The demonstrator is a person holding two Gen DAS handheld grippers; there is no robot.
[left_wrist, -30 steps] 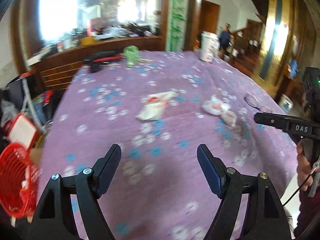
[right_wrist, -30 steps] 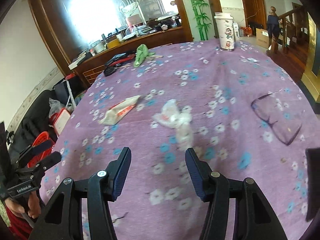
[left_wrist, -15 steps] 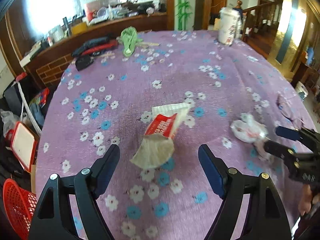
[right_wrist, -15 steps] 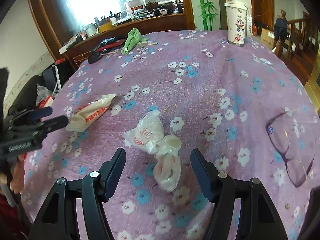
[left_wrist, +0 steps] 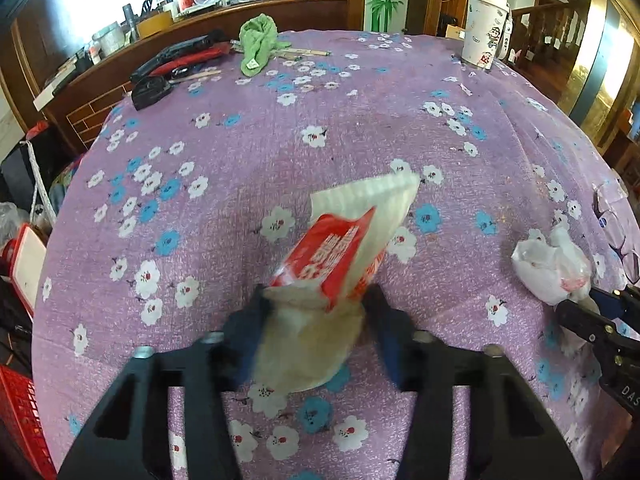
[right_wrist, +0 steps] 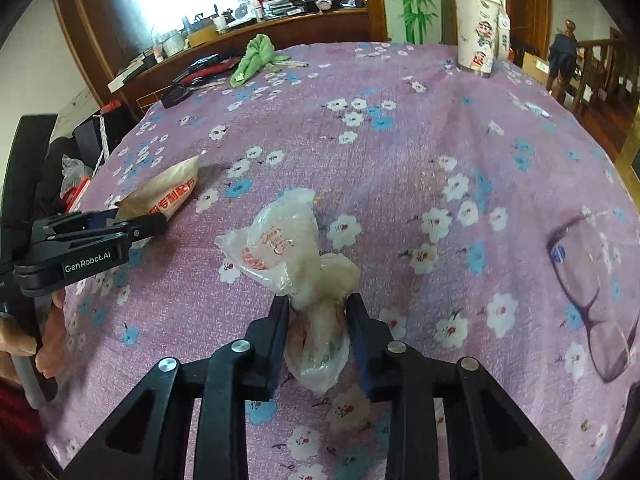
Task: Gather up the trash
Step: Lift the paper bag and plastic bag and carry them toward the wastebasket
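A red and white paper wrapper [left_wrist: 344, 248] lies on the purple flowered tablecloth [left_wrist: 240, 152]. My left gripper [left_wrist: 314, 312] is shut on its near, crumpled end; it also shows in the right wrist view [right_wrist: 164, 196], with my left gripper [right_wrist: 136, 224] on it. A crumpled clear plastic bag [right_wrist: 296, 260] lies further right. My right gripper [right_wrist: 318, 312] is shut on the bag's near end. The bag also shows in the left wrist view [left_wrist: 548, 264], with my right gripper [left_wrist: 592, 308] at it.
A pair of glasses [right_wrist: 588, 280] lies at the right. A tall paper cup [left_wrist: 484, 32], a green cloth [left_wrist: 256, 44] and black and red tools [left_wrist: 180, 60] sit at the far side. A red basket [left_wrist: 20, 412] stands off the table's left edge.
Both grippers have moved forward and closed: the left onto the paper wrapper's near end, the right onto the plastic bag. Half a second ago both were open, short of the trash.
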